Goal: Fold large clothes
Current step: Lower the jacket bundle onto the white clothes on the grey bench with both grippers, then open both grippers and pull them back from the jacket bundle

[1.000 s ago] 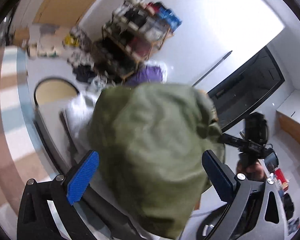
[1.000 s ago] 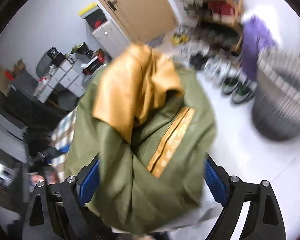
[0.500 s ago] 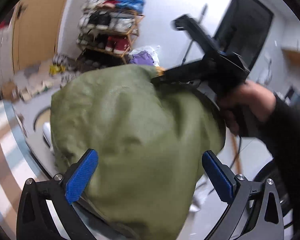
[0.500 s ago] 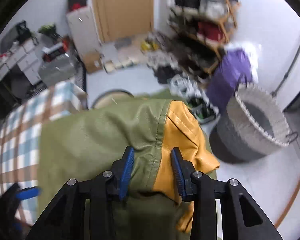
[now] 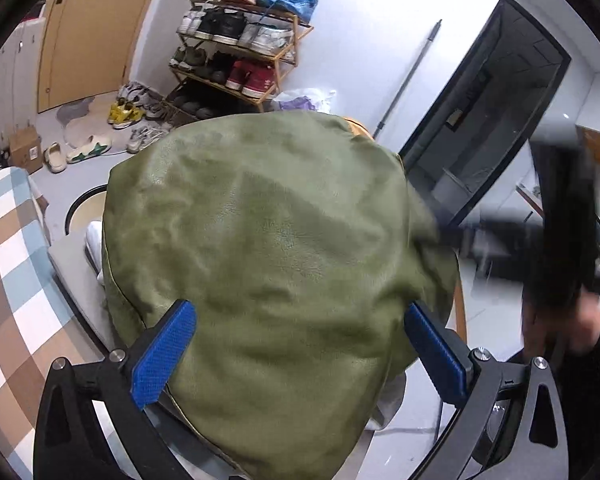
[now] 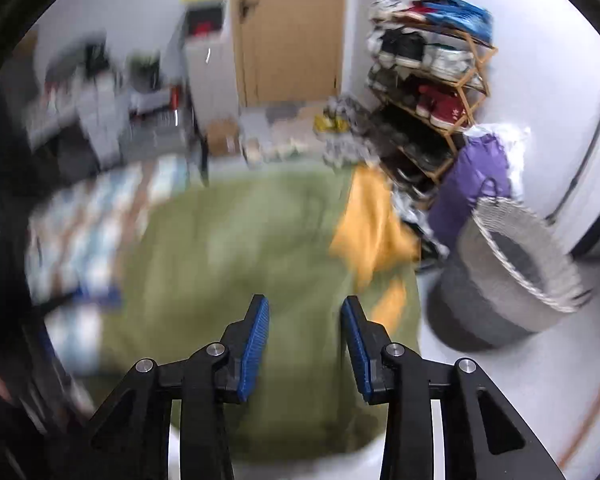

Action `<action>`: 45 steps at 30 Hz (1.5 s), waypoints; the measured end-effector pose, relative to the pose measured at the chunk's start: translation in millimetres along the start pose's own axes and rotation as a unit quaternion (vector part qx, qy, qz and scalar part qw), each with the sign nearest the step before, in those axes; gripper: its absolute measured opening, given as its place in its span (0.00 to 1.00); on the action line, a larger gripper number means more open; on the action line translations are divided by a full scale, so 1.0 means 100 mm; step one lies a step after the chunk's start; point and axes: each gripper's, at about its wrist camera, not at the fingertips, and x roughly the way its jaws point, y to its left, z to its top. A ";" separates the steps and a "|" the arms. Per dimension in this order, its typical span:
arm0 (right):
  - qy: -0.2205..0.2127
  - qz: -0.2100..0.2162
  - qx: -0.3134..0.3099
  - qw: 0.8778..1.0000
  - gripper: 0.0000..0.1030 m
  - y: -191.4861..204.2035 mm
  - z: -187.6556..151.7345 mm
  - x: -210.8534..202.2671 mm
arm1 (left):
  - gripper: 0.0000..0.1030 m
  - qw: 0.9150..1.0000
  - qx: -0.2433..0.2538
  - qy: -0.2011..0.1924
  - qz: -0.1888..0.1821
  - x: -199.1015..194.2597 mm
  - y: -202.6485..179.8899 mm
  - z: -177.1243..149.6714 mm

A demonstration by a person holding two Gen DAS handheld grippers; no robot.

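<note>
The olive-green jacket (image 5: 276, 272) bulges between the left gripper's (image 5: 300, 344) wide-spread blue pads, apparently propped up for the fold, while the right gripper (image 6: 304, 332), half-parted and gripping nothing, hovers just above its orange lining (image 6: 374, 220).

An olive-green jacket (image 5: 276, 264) with a mustard-yellow lining (image 6: 374, 216) fills the space ahead of the black, blue-padded left tongs (image 5: 300, 352); left of them lies a brown, blue and white checked cloth (image 5: 8, 264).

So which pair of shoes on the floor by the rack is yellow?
The yellow pair sits nearest the wooden door, left of the shoe rack; the slippers in front are cream with green.
</note>
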 end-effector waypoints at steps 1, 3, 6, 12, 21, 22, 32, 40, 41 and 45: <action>0.024 -0.012 -0.006 1.000 0.35 0.04 -0.17 0.10 | 0.97 1.000 -0.007 0.002 -0.004 0.00 -0.01 0.00; 0.028 -0.027 0.002 0.999 0.35 0.02 -0.45 0.25 | 0.97 1.000 -0.020 0.005 -0.011 -0.01 -0.04 0.00; 0.019 0.009 0.076 0.997 0.36 -0.17 -0.63 0.31 | 0.97 0.999 -0.029 0.008 0.011 -0.10 -0.09 -0.01; -0.075 0.068 0.164 0.981 0.53 -0.16 -0.84 -0.33 | 0.98 0.994 0.014 -0.073 0.080 -0.71 -0.37 -0.18; -0.353 0.060 0.118 0.926 1.00 0.87 -1.64 -1.62 | 0.99 0.949 0.095 -0.204 0.220 -1.68 -1.06 -0.95; -0.370 0.044 0.121 0.920 1.00 0.96 -1.73 -1.69 | 0.99 0.948 0.090 -0.210 0.221 -1.77 -1.14 -1.06; -0.376 0.015 0.092 0.922 1.00 1.52 -2.15 -2.02 | 0.99 0.938 0.079 -0.232 0.245 -1.98 -1.38 -1.41; -0.393 0.030 0.108 0.913 1.00 1.55 -2.26 -2.19 | 0.99 0.948 0.055 -0.227 0.215 -1.89 -1.32 -1.42; -0.395 0.033 0.114 0.911 1.00 1.53 -2.26 -2.19 | 0.99 0.948 0.055 -0.228 0.214 -1.87 -1.31 -1.40; -0.384 0.014 0.146 0.912 1.00 1.47 -2.25 -2.18 | 0.99 0.945 0.057 -0.233 0.222 -1.82 -1.30 -1.38</action>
